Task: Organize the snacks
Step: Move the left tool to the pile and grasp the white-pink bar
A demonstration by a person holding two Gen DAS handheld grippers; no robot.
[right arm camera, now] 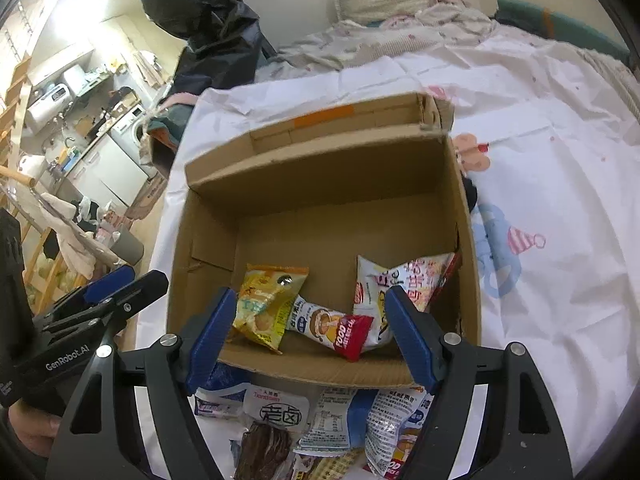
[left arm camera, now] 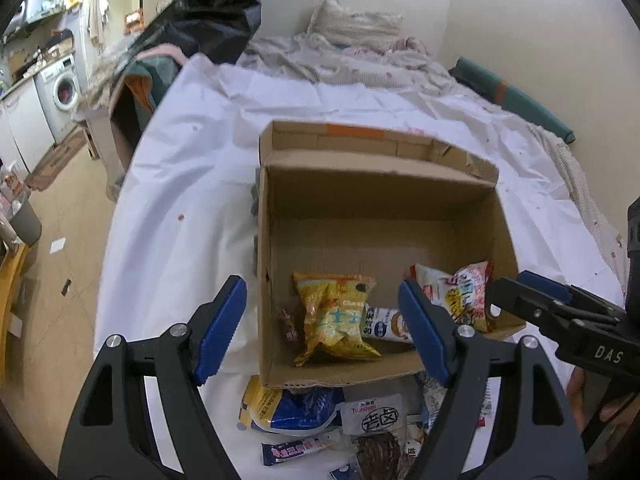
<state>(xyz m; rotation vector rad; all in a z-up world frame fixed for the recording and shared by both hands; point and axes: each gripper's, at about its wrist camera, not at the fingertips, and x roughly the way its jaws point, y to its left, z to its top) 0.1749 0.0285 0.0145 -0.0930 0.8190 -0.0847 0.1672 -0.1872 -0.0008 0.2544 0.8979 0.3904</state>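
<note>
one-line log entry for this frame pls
left gripper: open, empty | right gripper: open, empty | cardboard box: yellow bag plus other packets inside | loose snacks: on sheet before box

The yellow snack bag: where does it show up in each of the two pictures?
Left wrist view: yellow bag lies in the box, lower middle, between the open fingers.
Right wrist view: yellow bag sits lower left in the box, beside the left finger.
Shared landmark: orange tape on the far flap.
</note>
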